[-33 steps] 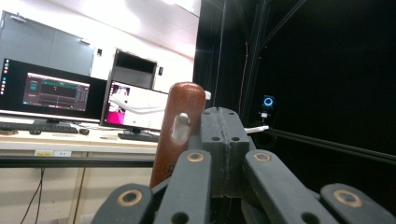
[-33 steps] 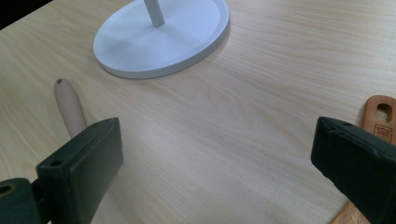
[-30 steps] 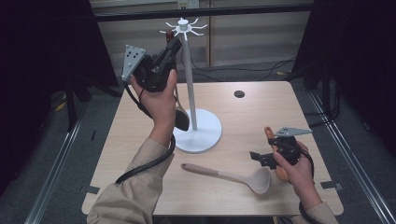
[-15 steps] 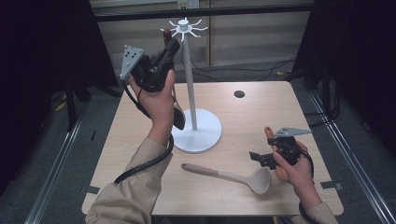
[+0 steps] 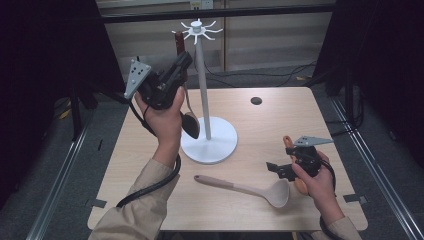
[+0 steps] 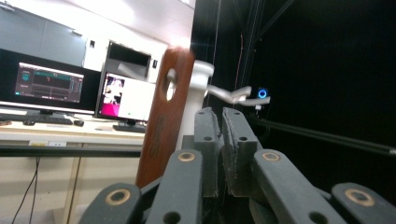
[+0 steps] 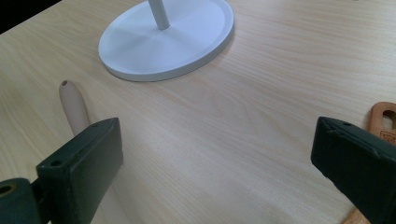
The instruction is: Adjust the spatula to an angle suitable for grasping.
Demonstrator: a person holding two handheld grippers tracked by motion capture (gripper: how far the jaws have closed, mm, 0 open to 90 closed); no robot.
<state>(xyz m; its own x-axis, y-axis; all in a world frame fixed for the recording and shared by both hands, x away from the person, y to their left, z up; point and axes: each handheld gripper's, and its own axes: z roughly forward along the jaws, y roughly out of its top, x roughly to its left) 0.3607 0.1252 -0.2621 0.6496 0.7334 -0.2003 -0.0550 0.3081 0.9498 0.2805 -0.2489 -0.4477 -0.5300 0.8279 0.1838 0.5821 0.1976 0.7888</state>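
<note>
Dark wooden spoon [image 5: 181, 46] | hanging by its handle hole on white rack [image 5: 204, 90], upper centre | left gripper [image 5: 183, 60] jaws just easing apart, releasing it | right gripper [image 5: 272, 167] resting wide open, holding nothing.

table: light wooden tabletop [image 5: 280, 130], mid-frame in the high view | mark: small round black disc [image 5: 256, 101] on it, upper right of centre | floor: grey tape pieces [image 5: 98, 203] at lower left; dark cables [image 5: 235, 80] at top centre | background, left gripper view: two lit monitors [image 6: 49, 84] [image 6: 125, 95] at left, pale desk [image 6: 70, 133] beneath; blue ring light [image 6: 262, 93] right of centre
</note>
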